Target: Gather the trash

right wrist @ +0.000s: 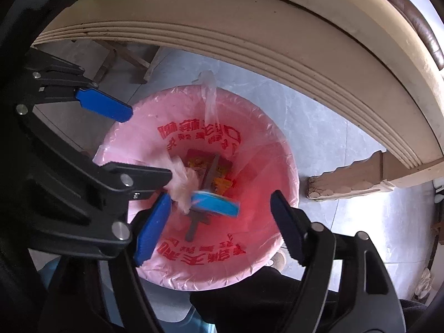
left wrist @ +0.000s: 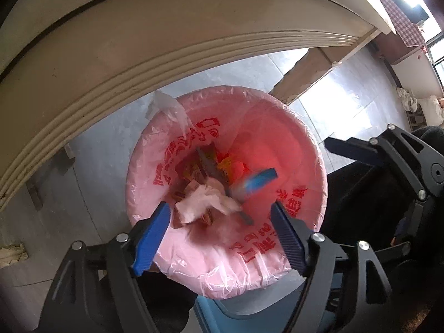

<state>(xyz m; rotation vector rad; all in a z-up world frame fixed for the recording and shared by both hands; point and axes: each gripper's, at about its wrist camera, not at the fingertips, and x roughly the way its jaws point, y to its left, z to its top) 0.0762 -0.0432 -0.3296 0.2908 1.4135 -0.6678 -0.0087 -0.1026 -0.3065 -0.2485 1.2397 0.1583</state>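
Observation:
A bin with a pink bag liner [left wrist: 302, 136] printed with red characters stands on the floor under both grippers. My left gripper [left wrist: 220, 213] hangs open over its mouth, with nothing pressed between the blue pads. Just below it a crumpled white tissue [left wrist: 205, 202] and a blue packet [left wrist: 258, 181] show blurred above the trash inside. The right wrist view has my right gripper [right wrist: 220, 199] open over the same bin [right wrist: 285, 161], with the blurred blue packet [right wrist: 216, 202] and tissue [right wrist: 183, 186] loose beneath. The left gripper [right wrist: 148, 145] shows at the left. Snack wrappers [right wrist: 219, 177] lie at the bottom.
A cream round table edge [left wrist: 111, 88] curves close above the bin, and its carved leg [right wrist: 347, 180] stands to the right. Grey floor tiles [left wrist: 97, 152] surround the bin. A blue object [left wrist: 249, 310] and dark clothing [right wrist: 263, 291] sit at the near side.

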